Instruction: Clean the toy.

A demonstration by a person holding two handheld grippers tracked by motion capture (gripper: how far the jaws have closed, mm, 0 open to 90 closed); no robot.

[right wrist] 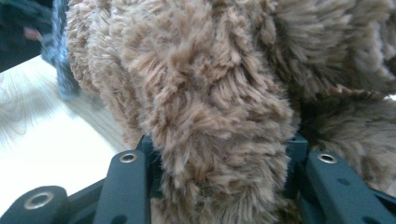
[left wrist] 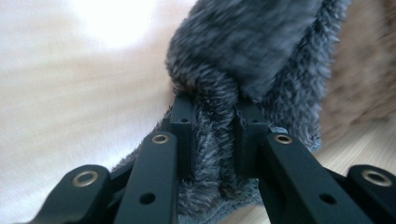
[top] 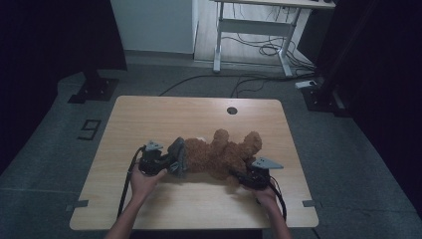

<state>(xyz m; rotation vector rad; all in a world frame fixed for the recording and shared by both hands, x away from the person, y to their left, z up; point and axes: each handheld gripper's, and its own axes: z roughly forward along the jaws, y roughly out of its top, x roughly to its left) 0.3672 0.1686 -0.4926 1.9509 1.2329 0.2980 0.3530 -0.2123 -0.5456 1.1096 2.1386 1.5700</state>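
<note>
The brown teddy bear (top: 221,154) lies on its back across the middle of the tabletop (top: 149,112), long axis running left to right, with a grey furry cloth (top: 178,155) wrapped at its left end. I have a hold on both ends. In my left gripper view the left tongs (left wrist: 212,126) are pinched on a bunched fold of that grey cloth (left wrist: 243,51); in the high view they (top: 166,160) sit just left of the bear. My right tongs (right wrist: 219,149) are clamped around a thick brown plush limb (right wrist: 201,93), the jaws held fairly wide by its bulk; from above they (top: 244,175) come in at the bear's near right side.

So the bear lies between my two tongs, and I judge that any pull apart would run along its length: left hand (top: 142,181) drawing the cloth off leftward, right hand (top: 266,194) anchoring the body. There is bare wood to the left and toward the far edge, and a fair strip on the near side. The right edge is closer to the bear, so I would favour moving leftward. A small round hole (top: 232,110) sits near the far edge, well apart from everything.
</note>
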